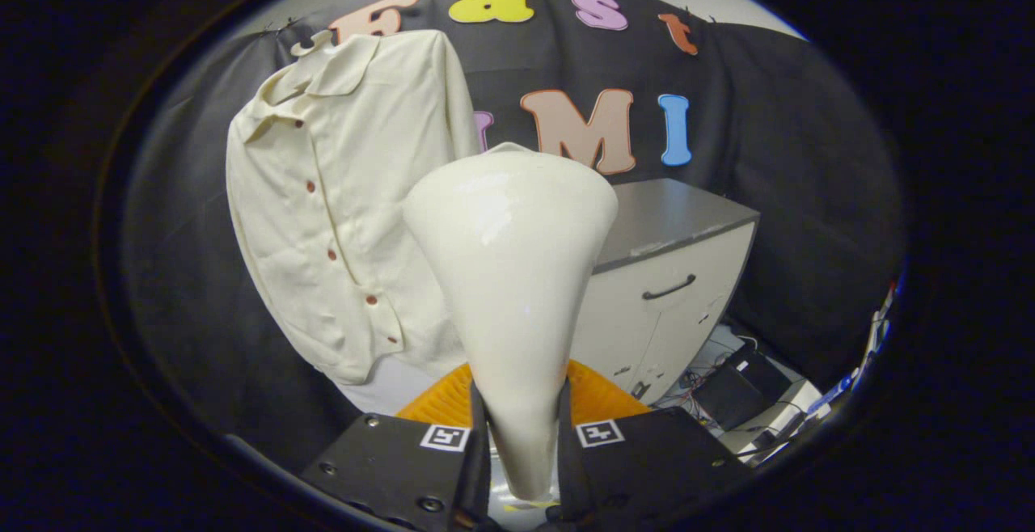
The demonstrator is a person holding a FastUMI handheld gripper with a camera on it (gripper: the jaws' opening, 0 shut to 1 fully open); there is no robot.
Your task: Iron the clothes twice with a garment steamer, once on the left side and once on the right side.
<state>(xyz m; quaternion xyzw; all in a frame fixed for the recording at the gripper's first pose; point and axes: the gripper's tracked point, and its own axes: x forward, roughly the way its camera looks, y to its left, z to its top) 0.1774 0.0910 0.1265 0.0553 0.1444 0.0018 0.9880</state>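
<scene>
A cream garment steamer with a wide cone-shaped head stands up between my fingers, its narrow handle clamped by both. My gripper is shut on that handle. Beyond and to the left of the steamer head hangs a cream button-up shirt with dark red buttons, on a hanger against the black cloth wall. The steamer head is held off the shirt, beside its right edge, and hides part of the shirt's lower right side.
A white cabinet with a grey top and a dark handle stands just right of the steamer. An orange ribbed thing lies low behind the fingers. Cables and dark boxes lie on the floor at the right.
</scene>
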